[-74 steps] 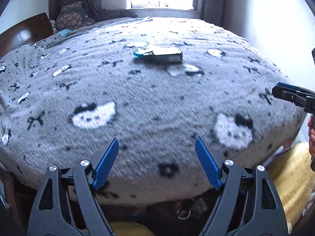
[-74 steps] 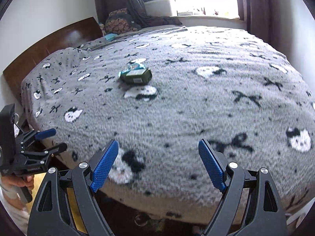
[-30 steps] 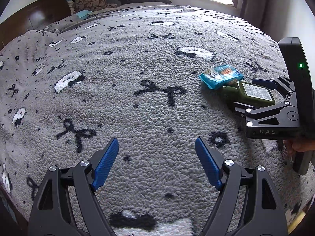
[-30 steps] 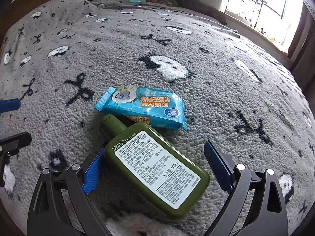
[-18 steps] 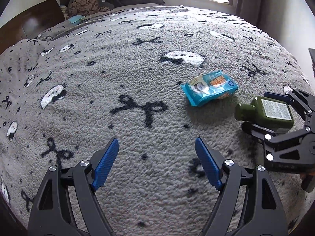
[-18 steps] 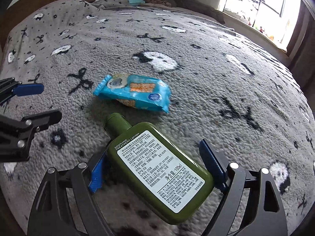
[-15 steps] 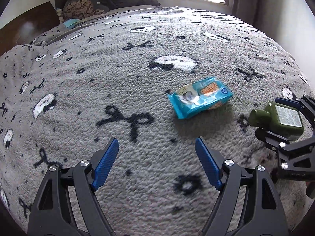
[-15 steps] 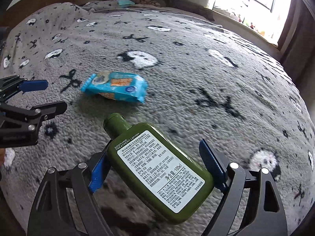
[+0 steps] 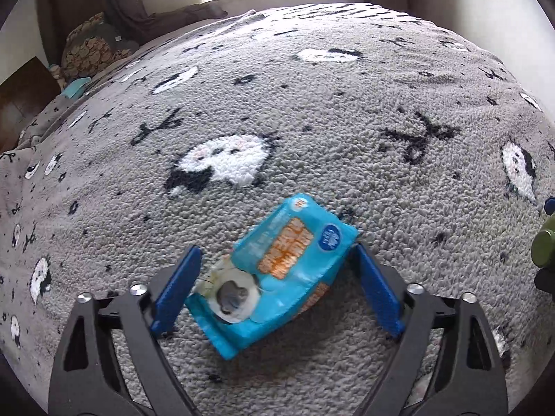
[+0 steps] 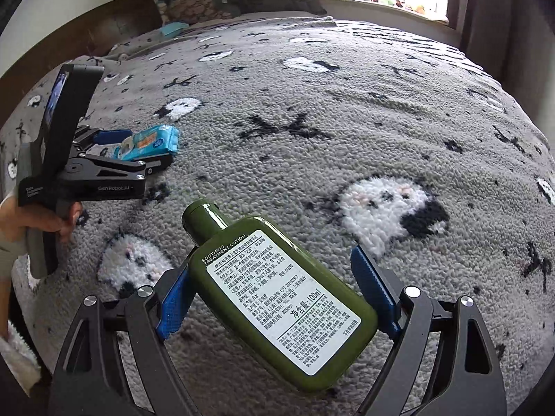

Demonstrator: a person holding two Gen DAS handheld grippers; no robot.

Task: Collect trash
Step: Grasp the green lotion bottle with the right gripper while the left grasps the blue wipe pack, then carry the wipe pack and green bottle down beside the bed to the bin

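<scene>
The right gripper is clenched on a flat olive-green plastic lotion bottle with a white printed label. The bottle sits diagonally between the blue ribbed fingers, cap pointing up and to the left, raised clear of the grey fleece blanket with white animal faces and black bows that covers the bed. So one piece of trash is already in hand.

The step now under way belongs to the left gripper. A crumpled light-blue plastic wipes packet with orange print lies on the blanket between its blue fingers, and the jaws are closing on it. The left finger looks to be touching or nearly touching the packet's torn end; the right finger stands just beside the far corner, with a sliver of blanket showing between them. The packet is not yet pinched. From the right wrist view, the left gripper lies low over the packet, and a hand holds its handle.

Next, I judge, the left fingers need to finish closing until the soft packet is squeezed firmly. Since it lies askew to the jaws and is limp, it may fold or slip out at one corner, so the pinch should land across its fuller middle before lifting. Both items then need carrying to a bin, which none of the views shows.
</scene>
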